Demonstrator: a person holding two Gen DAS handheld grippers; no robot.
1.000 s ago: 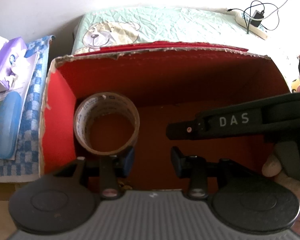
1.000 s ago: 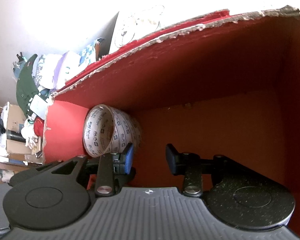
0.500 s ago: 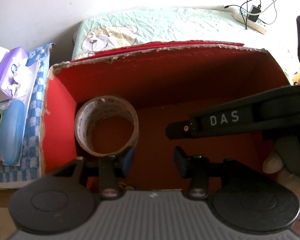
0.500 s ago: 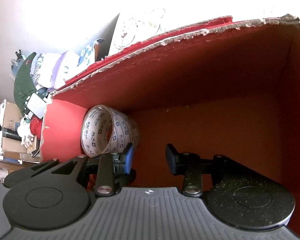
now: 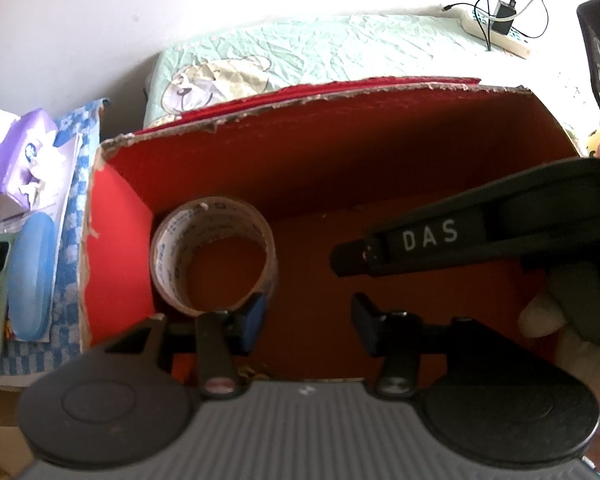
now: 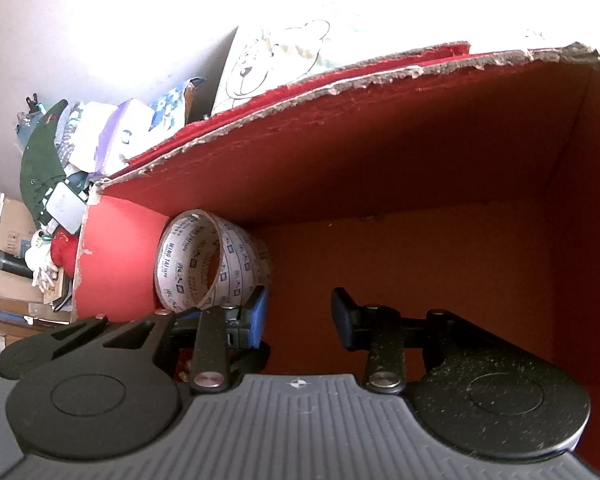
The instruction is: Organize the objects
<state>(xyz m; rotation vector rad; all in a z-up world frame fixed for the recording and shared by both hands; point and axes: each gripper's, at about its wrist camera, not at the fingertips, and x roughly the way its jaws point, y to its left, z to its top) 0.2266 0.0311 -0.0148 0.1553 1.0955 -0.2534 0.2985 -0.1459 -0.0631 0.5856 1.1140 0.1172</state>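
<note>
The tape roll [image 5: 213,254] sits in the red box's [image 5: 115,248] left corner, light and stiff, easiest pinched across its wall; left gripper [image 5: 306,326] jaws are opening with nothing between, right gripper [image 6: 300,316] jaws spread and empty.

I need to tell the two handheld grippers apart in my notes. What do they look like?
Both are black with round side discs over a grey ribbed body. Each left gripper and right gripper has one blue pad and one black pad. In the left view, the right tool's black arm carries white "DAS" lettering. No sleeve or cable is visible on them.
</note>
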